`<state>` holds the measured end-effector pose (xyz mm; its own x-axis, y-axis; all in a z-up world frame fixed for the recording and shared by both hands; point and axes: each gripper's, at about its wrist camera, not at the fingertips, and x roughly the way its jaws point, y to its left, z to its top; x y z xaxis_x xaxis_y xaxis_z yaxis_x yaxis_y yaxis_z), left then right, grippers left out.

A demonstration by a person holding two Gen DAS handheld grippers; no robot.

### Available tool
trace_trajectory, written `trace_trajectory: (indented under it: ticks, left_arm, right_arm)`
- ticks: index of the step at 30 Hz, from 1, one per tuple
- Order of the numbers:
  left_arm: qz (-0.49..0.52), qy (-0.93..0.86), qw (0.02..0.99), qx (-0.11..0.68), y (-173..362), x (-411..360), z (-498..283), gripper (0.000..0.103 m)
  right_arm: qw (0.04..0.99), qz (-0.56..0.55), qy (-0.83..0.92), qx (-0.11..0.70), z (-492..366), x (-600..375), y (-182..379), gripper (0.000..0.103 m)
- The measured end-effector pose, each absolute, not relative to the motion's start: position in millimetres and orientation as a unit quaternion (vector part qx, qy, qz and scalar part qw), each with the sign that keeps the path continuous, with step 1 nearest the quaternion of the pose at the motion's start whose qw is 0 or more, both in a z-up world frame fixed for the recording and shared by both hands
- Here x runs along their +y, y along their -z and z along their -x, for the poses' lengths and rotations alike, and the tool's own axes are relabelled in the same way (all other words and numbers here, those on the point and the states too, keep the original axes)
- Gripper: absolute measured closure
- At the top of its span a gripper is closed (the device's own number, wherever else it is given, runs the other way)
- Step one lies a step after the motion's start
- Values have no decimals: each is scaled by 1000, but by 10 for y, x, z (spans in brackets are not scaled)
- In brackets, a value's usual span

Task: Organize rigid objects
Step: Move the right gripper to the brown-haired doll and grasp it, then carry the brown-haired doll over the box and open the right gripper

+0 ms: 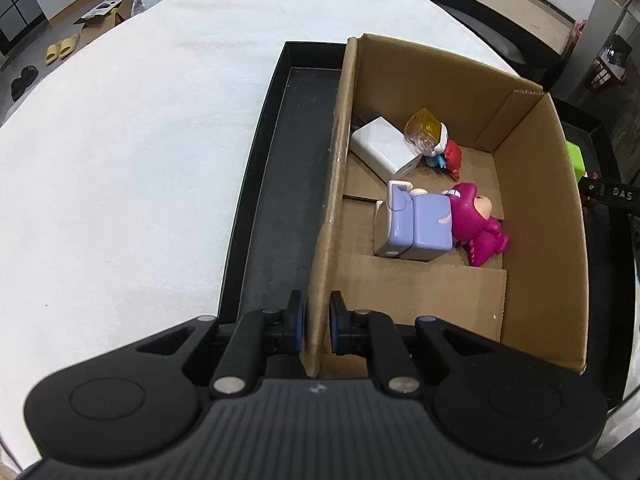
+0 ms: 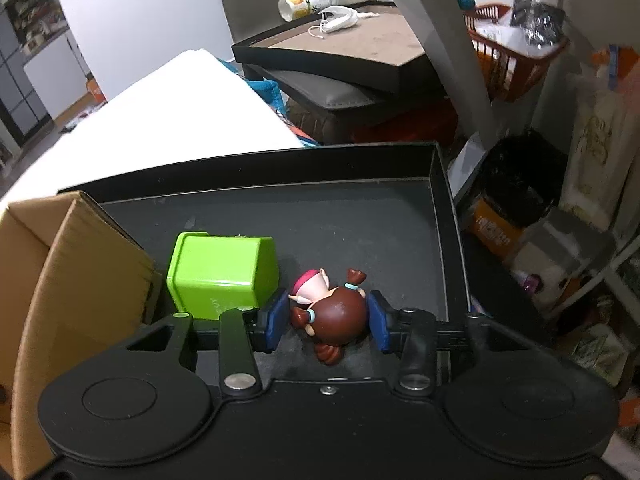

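Note:
A cardboard box (image 1: pixel 532 240) stands in a black tray (image 1: pixel 280 200) on a white tablecloth. My left gripper (image 1: pixel 318 320) is shut on the box's near left wall, with one pad on each side of it. Inside the box lie a white block (image 1: pixel 384 148), a lilac cube figure (image 1: pixel 416 228), a magenta dinosaur (image 1: pixel 476 224) and a small red figure (image 1: pixel 450 156) under a clear yellow piece. In the right wrist view, a brown-haired doll figure (image 2: pixel 338 312) lies on the tray floor (image 2: pixel 360 216). My right gripper (image 2: pixel 327 320) has its pads against both sides of the doll's head.
A lime green box (image 2: pixel 224 276) sits on the tray just left of the doll, against the cardboard box's outer wall (image 2: pixel 80 264). The tray's rim (image 2: pixel 444 208) rises at the right. Beyond it are a low table, a red basket and floor clutter.

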<state>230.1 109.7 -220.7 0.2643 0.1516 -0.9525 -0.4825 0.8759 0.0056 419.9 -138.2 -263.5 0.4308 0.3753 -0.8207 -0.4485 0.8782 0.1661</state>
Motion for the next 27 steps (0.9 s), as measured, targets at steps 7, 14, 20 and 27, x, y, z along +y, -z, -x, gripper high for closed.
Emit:
trace_trajectory:
  ticks: [7, 14, 20, 27]
  left_arm:
    - [140, -205, 780, 574, 2229, 1081, -2307, 91]
    - [137, -203, 783, 571, 2217, 1065, -2300, 91]
    - [144, -198, 784, 570, 2213, 1092, -2270, 91]
    - [149, -194, 787, 566, 2194, 1104, -2248, 92]
  right_arm:
    - [842, 29, -238, 483, -4081, -1515, 2511, 61]
    - [849, 15, -242, 470, -3944, -1593, 2315, 61]
    - [852, 14, -255, 458, -3754, -1609, 2112, 61]
    - [855, 16, -260, 449, -3594, -1595, 1954, 61]
